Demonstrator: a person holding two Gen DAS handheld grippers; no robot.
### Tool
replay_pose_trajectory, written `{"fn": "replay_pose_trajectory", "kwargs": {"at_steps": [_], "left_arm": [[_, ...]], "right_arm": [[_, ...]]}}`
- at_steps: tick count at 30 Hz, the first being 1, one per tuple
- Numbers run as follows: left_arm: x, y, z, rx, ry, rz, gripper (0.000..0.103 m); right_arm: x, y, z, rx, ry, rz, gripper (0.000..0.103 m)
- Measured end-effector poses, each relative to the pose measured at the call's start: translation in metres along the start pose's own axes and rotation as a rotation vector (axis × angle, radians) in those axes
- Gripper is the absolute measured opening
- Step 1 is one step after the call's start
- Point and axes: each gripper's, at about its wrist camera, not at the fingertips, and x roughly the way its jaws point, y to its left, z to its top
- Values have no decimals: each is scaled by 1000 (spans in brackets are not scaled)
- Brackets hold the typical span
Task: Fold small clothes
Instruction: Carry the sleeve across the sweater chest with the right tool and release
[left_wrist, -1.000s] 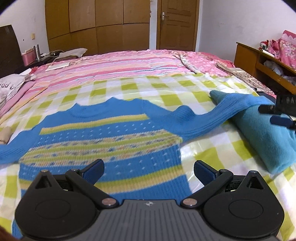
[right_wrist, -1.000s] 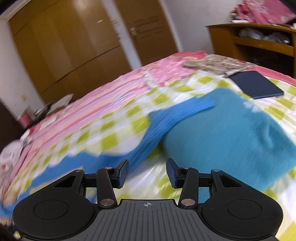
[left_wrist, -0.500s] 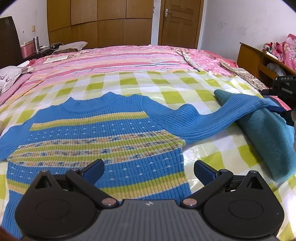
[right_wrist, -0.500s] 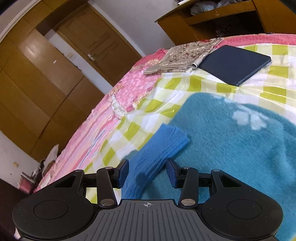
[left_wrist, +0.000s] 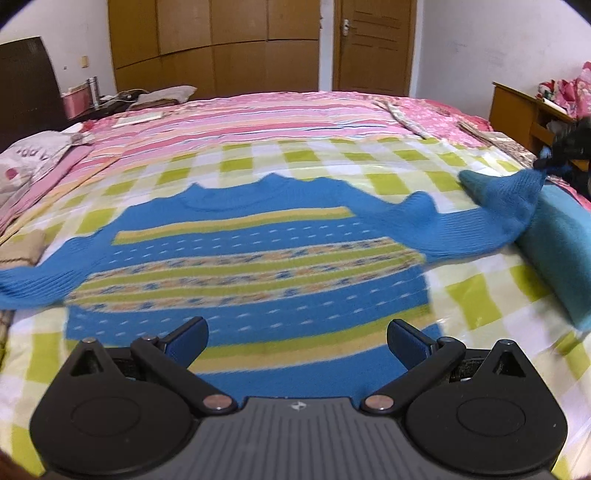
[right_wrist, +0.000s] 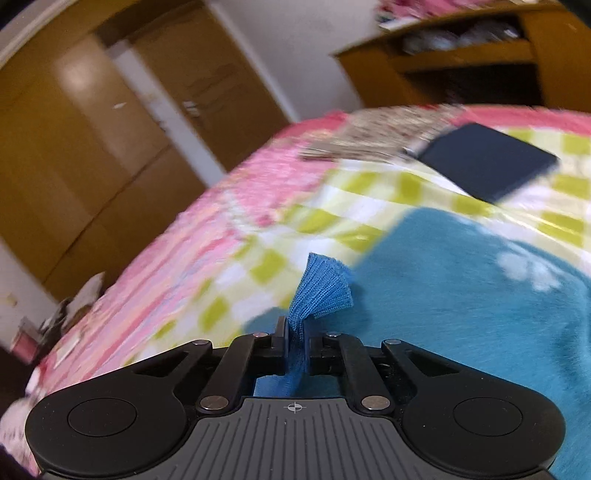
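One blue knitted sweater (left_wrist: 251, 258) lies spread flat across the middle of the left wrist view, front up, on a green-and-white checked sheet (left_wrist: 476, 295). It has two sleeves: one runs off to the lower left edge of the frame, the other stretches to the upper right, where its cuff (right_wrist: 321, 291) is lifted off the bed.

There are two grippers. The left gripper (left_wrist: 297, 334) sits at the bottom centre of its own view with its jaws spread wide and nothing between them, above the sweater's hem; whether it touches the knit cannot be told. The right gripper (right_wrist: 297, 350) is closing, its two fingers already pinching the cuff, which fans out just above them in the centre of the right wrist view. In the left wrist view that gripper shows only as a dark blur at the right edge, so its shape is hard to read there.

One folded teal garment (right_wrist: 461, 306) fills the right half of the right wrist view, beneath the raised sleeve. One dark flat rectangular thing (right_wrist: 487, 162), perhaps a notebook, lies at the upper right on the sheet. Beyond lies a pink striped bedcover (left_wrist: 258, 118).
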Motion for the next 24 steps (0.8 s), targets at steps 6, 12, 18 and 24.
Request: {"fn": "replay_pose_trajectory", "kwargs": {"at_steps": [6, 12, 18, 24], "left_arm": [[-19, 43, -15, -24, -16, 40, 103], [-37, 94, -34, -74, -40, 86, 103], [-39, 137, -50, -140, -41, 105, 103], [-35, 167, -52, -207, -36, 85, 103]], "right_arm": [[-17, 100, -42, -169, 71, 200, 8], [-16, 210, -128, -405, 172, 339, 8], [4, 281, -228, -647, 263, 364, 8], [0, 316, -293, -786, 303, 372, 8]]}}
